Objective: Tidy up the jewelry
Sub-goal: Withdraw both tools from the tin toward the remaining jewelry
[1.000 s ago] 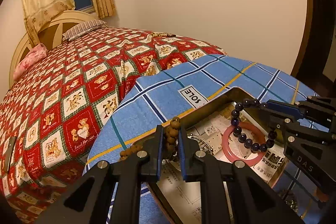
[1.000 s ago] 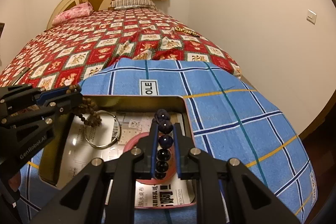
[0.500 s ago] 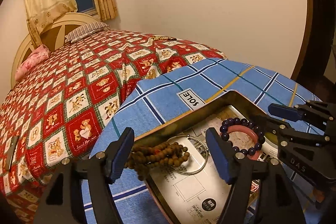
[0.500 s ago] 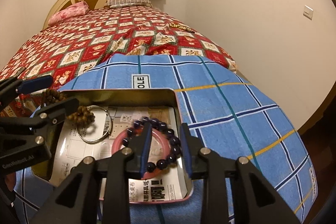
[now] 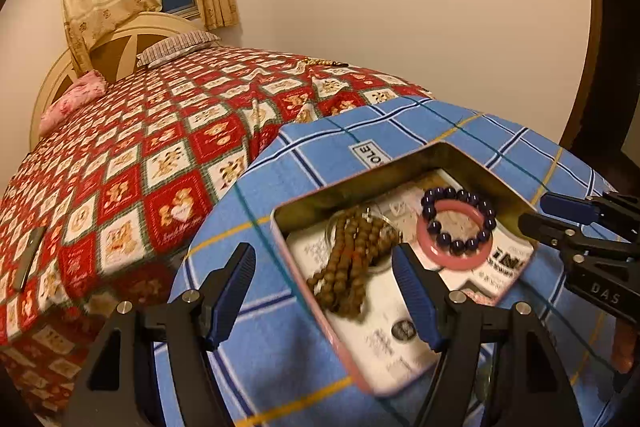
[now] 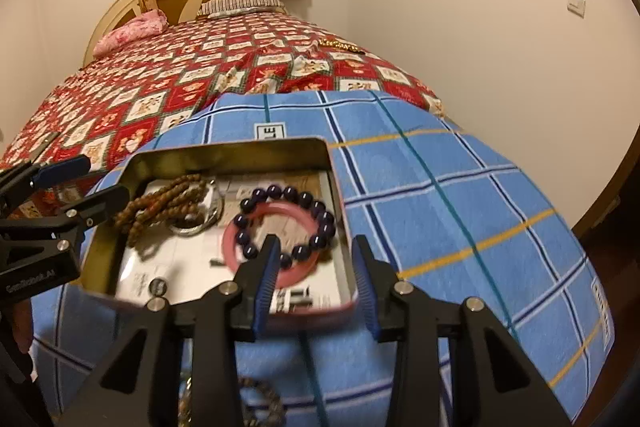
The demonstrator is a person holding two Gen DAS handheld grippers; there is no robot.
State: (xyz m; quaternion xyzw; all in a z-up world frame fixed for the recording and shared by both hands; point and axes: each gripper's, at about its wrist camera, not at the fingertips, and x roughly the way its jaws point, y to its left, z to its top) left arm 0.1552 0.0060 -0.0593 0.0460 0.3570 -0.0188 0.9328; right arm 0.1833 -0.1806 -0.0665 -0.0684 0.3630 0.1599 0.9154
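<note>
Left view: the left gripper [image 5: 324, 291] is spread wide, empty. Just ahead, one tin [image 5: 460, 155] holds one brown bead string [image 5: 352, 259], one dark bead bracelet [image 5: 456, 223], one pink ring [image 5: 432, 251].

Right view: the right gripper [image 6: 316, 279], jaws just opening, holds nothing; perhaps one silver bangle [image 6: 200, 225]. Blue cloth [image 6: 440, 207], bed [image 6: 200, 67] beyond.

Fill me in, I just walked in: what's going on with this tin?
A person is sorting jewelry into an open tin on the blue checked cloth. Both hand-held grippers have just opened: the left hand-held gripper let go of the brown bead strand, the right hand-held gripper the dark bead bracelet. Both lie inside, with a pink bangle.
</note>
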